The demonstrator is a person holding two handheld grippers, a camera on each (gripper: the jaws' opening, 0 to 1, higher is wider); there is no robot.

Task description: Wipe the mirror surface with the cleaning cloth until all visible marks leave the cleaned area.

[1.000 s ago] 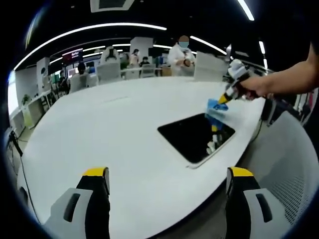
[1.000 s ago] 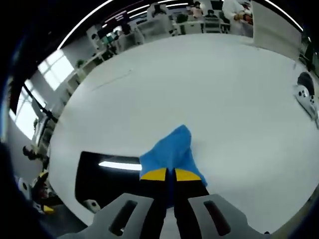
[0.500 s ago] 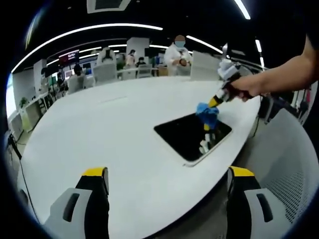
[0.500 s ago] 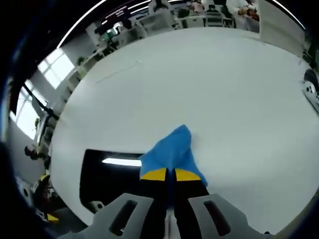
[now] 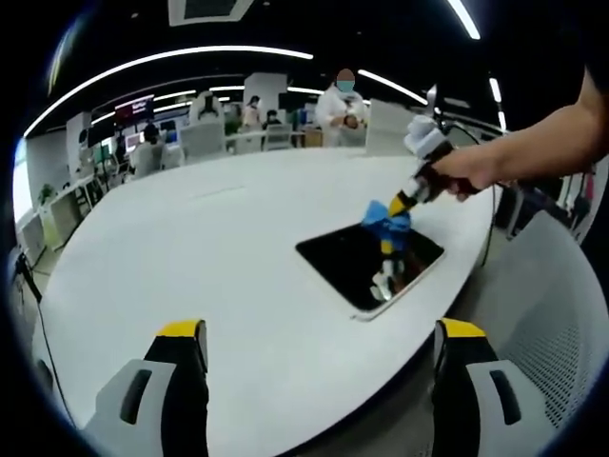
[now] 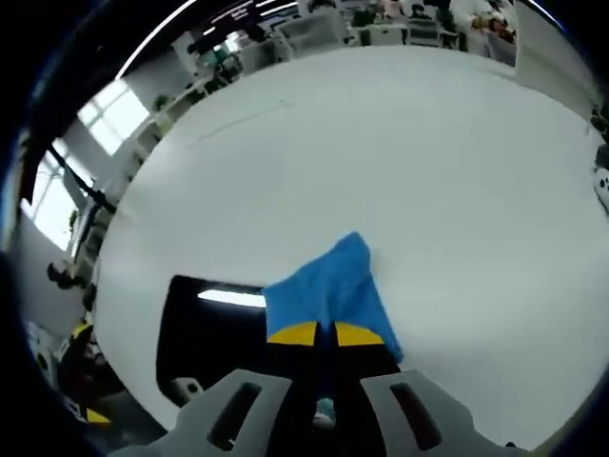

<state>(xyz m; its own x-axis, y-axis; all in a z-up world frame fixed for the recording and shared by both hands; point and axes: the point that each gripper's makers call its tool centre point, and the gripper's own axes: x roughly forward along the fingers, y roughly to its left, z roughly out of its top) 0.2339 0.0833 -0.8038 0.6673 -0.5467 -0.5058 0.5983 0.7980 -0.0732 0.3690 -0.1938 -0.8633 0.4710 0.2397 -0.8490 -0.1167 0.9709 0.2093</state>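
A flat rectangular mirror (image 5: 357, 267) with a dark surface lies on the white table, also seen as a dark panel (image 6: 209, 333) in the right gripper view. My right gripper (image 6: 325, 334) is shut on a blue cleaning cloth (image 6: 328, 290) that hangs over the mirror's far edge. In the left gripper view the right gripper (image 5: 398, 204), held by a person's hand, presses the blue cloth (image 5: 384, 218) onto the mirror's far part. My left gripper (image 5: 319, 335) is open, well short of the mirror, above the table's near edge.
The large white oval table (image 5: 190, 248) stretches away to the left. Chairs and several people (image 5: 344, 95) stand beyond its far edge. A grey mesh chair (image 5: 552, 324) sits to the right of the table. A white device (image 6: 603, 181) lies at the table's right side.
The right gripper has carried the cloth leftward across the mirror's far part. The left gripper stays open in place.
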